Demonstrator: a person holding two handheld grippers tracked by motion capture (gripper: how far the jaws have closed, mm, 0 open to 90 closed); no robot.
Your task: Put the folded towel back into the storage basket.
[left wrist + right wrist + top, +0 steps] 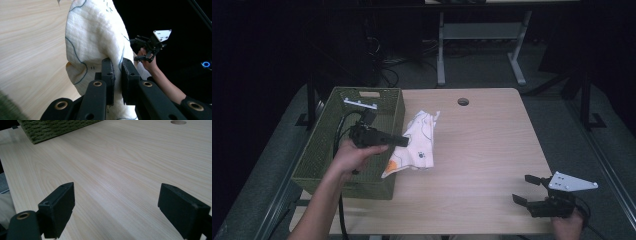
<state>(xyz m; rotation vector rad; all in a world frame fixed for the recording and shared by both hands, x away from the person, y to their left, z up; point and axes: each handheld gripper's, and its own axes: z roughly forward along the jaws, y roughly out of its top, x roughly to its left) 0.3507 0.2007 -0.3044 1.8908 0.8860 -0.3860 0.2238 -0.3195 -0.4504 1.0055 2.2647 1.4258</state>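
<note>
Two grippers: left gripper (404, 141) jaws clamp the white cloth (417, 145); right gripper (526, 188) jaws stand apart.

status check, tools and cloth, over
Left tool shut on cloth, lifted beside basket. Right tool open, idle at table corner. Nothing in the way.

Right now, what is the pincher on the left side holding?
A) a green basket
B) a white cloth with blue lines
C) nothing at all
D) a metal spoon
B. The left gripper has its jaws pinched shut on a fold of the white cloth, and in the high view the cloth hangs from it beside the green basket.
</note>
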